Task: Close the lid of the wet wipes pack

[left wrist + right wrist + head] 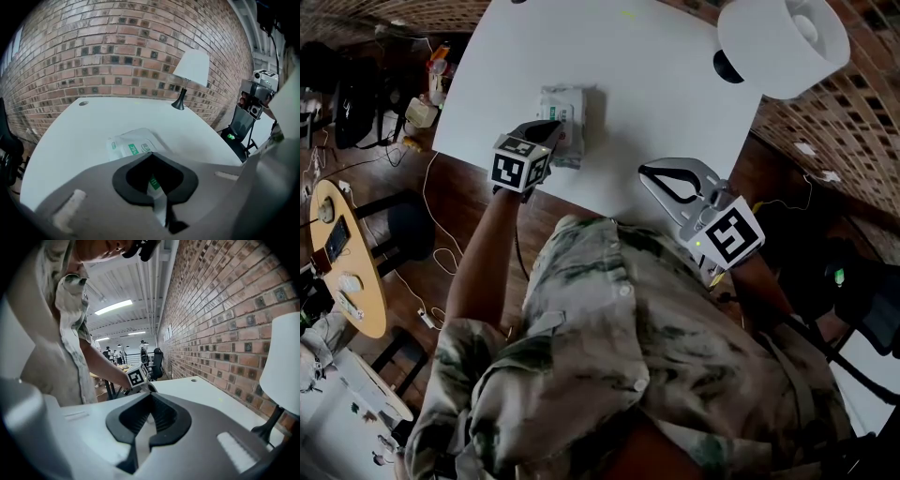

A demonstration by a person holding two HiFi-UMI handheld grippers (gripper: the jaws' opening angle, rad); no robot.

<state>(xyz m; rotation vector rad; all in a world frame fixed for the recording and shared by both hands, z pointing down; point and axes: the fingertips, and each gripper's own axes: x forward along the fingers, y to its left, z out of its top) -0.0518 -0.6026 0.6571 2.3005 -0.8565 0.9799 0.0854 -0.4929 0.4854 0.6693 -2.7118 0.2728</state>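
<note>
The wet wipes pack (569,111) is white with green labels and lies near the front edge of the white table (656,84). In the left gripper view the pack (132,144) lies flat just past the jaw tips, and its lid looks flat. My left gripper (549,128) is shut, with its tips over the pack's near end (150,156) and nothing between them. My right gripper (651,172) is shut and empty, and hovers at the table's front edge, well right of the pack. In the right gripper view that gripper (150,396) points toward the left gripper's marker cube (135,377).
A white-shaded lamp (783,37) on a black base stands at the table's back right corner, also seen in the left gripper view (191,68). A brick wall runs behind the table. A round wooden side table (342,267) and cables sit on the floor at left.
</note>
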